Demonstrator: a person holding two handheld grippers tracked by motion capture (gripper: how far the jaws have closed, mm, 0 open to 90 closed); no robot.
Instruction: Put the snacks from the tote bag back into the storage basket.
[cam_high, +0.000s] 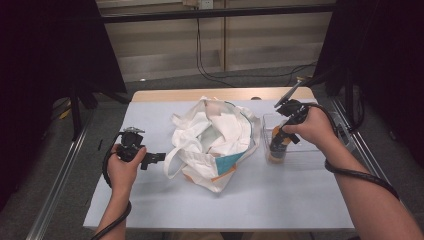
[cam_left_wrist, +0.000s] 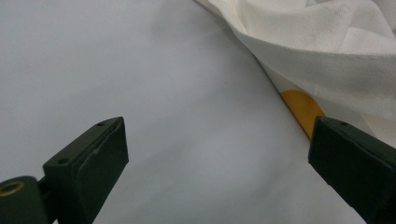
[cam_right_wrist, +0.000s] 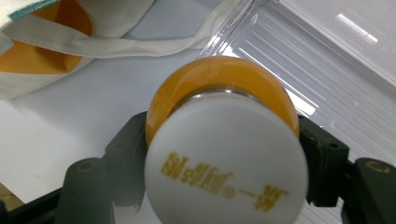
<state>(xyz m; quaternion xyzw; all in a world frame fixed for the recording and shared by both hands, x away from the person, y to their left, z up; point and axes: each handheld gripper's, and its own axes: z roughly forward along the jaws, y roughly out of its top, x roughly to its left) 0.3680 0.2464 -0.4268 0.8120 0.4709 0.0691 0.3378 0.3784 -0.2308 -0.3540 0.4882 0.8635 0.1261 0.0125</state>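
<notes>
A crumpled white cloth bag (cam_high: 215, 140) with orange and teal patches lies in the middle of the table. My left gripper (cam_high: 156, 158) rests open on the tabletop just left of the bag, and its jaws frame bare table with the bag's edge (cam_left_wrist: 327, 51) and an orange patch (cam_left_wrist: 302, 111) beside the right jaw. My right gripper (cam_high: 278, 145) is shut on an orange bottle (cam_high: 277, 150) with a white cap (cam_right_wrist: 229, 163) that bears gold characters. The bottle stands at the near left corner of a clear plastic bin (cam_high: 300, 137), to the right of the bag.
The table is covered by a pale sheet (cam_high: 260, 200), with a wooden strip (cam_high: 220, 94) showing along its far edge. Black cables trail from both grippers. A bag strap (cam_right_wrist: 93, 44) lies on the sheet close to the clear bin's ribbed wall (cam_right_wrist: 327, 56).
</notes>
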